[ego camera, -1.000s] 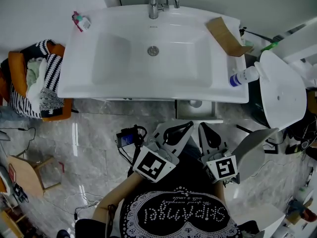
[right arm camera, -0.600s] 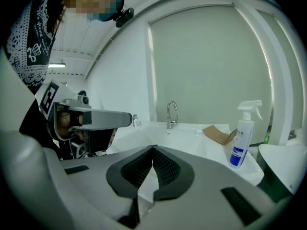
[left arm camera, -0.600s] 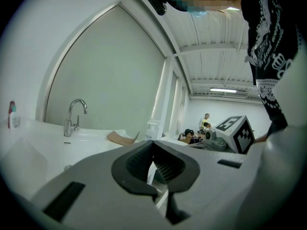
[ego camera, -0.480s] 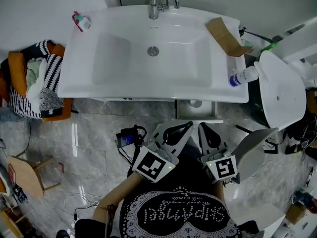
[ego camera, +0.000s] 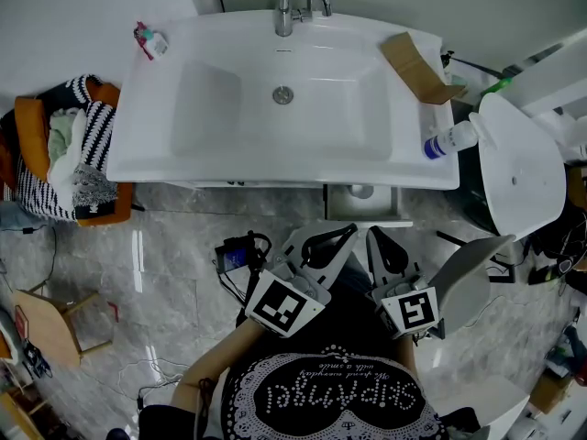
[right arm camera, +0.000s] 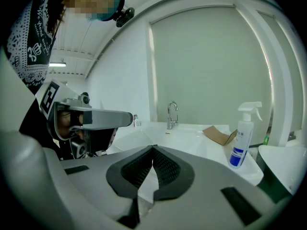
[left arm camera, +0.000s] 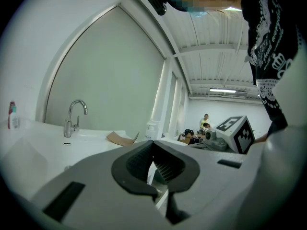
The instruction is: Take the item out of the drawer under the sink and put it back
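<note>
In the head view the sink (ego camera: pixel 275 99) fills the upper centre, with a faucet (ego camera: pixel 298 0) at its top edge. A cardboard piece (ego camera: pixel 417 65) and a spray bottle (ego camera: pixel 453 140) lie on its right side. Below the sink's front edge, right of centre, the drawer (ego camera: pixel 362 203) stands slightly open. A small pale round item (ego camera: pixel 360 192) shows inside, too small to identify. Just beneath, close to the person's body, the left gripper (ego camera: pixel 347 234) and right gripper (ego camera: pixel 376 236) sit side by side, each with its jaws pressed together and nothing between them.
</note>
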### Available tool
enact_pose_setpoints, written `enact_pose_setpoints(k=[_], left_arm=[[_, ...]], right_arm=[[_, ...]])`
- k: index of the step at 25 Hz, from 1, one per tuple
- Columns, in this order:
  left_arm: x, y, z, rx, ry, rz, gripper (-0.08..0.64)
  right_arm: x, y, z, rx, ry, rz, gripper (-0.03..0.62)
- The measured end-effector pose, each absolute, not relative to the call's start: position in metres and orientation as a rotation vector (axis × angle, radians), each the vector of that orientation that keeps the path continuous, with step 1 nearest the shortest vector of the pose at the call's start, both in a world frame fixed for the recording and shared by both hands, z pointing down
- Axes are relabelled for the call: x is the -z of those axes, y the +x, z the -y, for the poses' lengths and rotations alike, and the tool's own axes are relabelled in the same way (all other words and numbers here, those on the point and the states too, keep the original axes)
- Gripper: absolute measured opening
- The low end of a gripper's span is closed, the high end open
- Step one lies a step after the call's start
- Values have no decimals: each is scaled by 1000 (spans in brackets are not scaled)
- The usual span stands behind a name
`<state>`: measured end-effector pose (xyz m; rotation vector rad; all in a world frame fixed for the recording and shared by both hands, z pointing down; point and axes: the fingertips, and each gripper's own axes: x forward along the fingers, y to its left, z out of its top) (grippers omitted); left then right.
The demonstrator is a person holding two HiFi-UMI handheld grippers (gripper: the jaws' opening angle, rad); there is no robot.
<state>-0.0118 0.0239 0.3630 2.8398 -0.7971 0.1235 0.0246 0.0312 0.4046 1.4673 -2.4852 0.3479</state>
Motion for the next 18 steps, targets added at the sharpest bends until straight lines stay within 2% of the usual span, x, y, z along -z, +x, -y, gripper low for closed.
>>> enact_pose_setpoints(k=[18], left_arm=[[-360,-17,-25,-104,2837,816,3]], right_arm=[[-403,19,-33,-337,1450,2487,18]])
